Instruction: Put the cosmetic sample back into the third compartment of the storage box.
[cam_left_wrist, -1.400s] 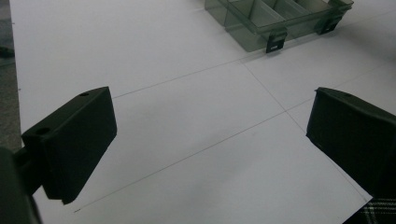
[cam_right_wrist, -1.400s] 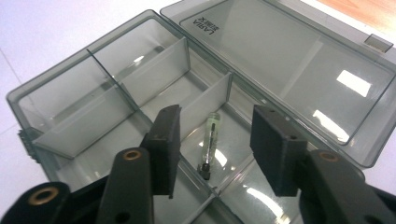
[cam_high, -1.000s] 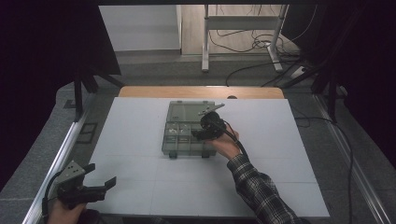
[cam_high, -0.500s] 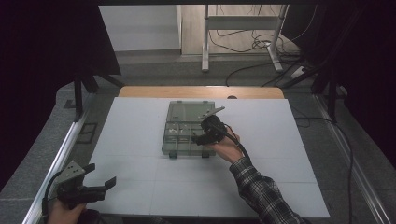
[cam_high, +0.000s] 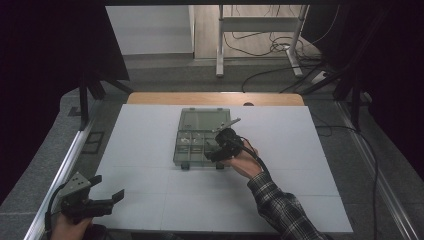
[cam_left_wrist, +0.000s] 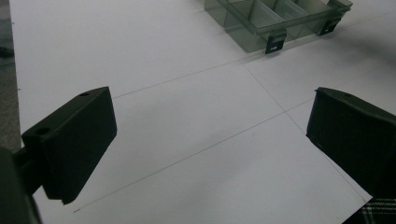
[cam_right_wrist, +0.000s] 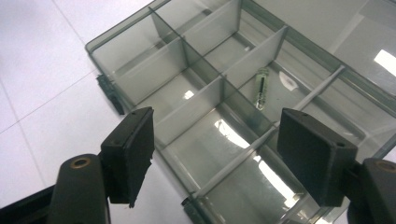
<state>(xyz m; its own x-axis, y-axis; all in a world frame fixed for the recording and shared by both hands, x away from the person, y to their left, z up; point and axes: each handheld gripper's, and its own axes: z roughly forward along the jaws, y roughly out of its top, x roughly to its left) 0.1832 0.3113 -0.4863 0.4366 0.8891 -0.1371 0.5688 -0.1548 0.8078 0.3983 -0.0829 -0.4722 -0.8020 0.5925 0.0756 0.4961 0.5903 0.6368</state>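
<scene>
Clear smoky-grey compartment box (cam_high: 200, 142) sits near the middle of the white table (cam_high: 150, 150), lid open and lying flat behind it. Right gripper (cam_high: 216, 151) hangs over the box's front right corner; the hand and gripper body cover that corner in the high view. Its jaws have just been opening and stand spread, nothing between the pads; the right gripper view shows them over the dividers.

Small glassy cylinder (cam_right_wrist: 261, 87) lies in one inner compartment, with a small white piece (cam_right_wrist: 288, 80) just beside it; too small and glare-washed to identify. Reflections wash out part of the box floor. Two dark latches on the box front, cut off at the frame edge in the right gripper view.

Left gripper (cam_high: 102, 200) is well apart from the box, at the table's near left corner, jaws spread wide and empty. Hand partly cut off by the frame bottom.

No readable writing or labels anywhere.
</scene>
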